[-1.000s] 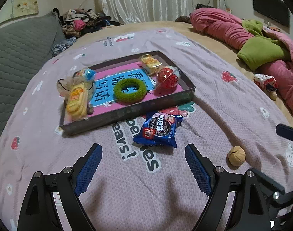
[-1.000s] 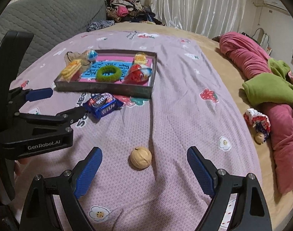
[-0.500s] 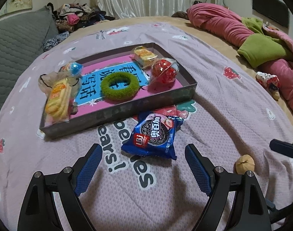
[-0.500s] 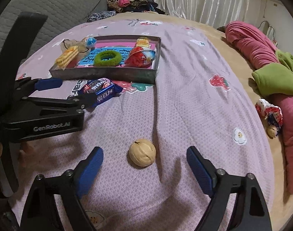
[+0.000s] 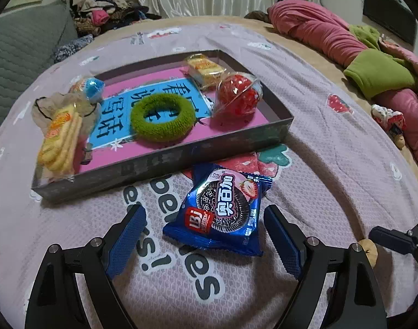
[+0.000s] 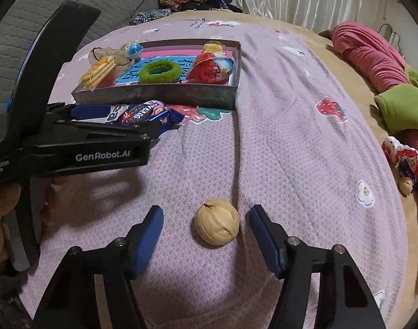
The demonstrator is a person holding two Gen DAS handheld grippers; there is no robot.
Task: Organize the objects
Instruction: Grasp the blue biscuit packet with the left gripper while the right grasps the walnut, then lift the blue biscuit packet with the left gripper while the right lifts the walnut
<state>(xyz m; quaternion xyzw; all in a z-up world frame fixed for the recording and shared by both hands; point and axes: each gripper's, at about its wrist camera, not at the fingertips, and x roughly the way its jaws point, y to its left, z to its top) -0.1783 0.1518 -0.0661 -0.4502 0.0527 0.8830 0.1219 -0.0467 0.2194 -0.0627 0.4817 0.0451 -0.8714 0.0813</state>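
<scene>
On the waffle-knit bedspread lies a round, creased walnut.

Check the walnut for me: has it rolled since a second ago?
No. The walnut lies just left of the same fold in the bedspread. Only the right tongs have come down around it, jaws closing, not yet touching.

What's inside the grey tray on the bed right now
The grey tray holds a green fuzzy ring, a red ball in clear wrap, two wrapped biscuit packs and a blue sweet. They cover part of its printed pink base.
</scene>
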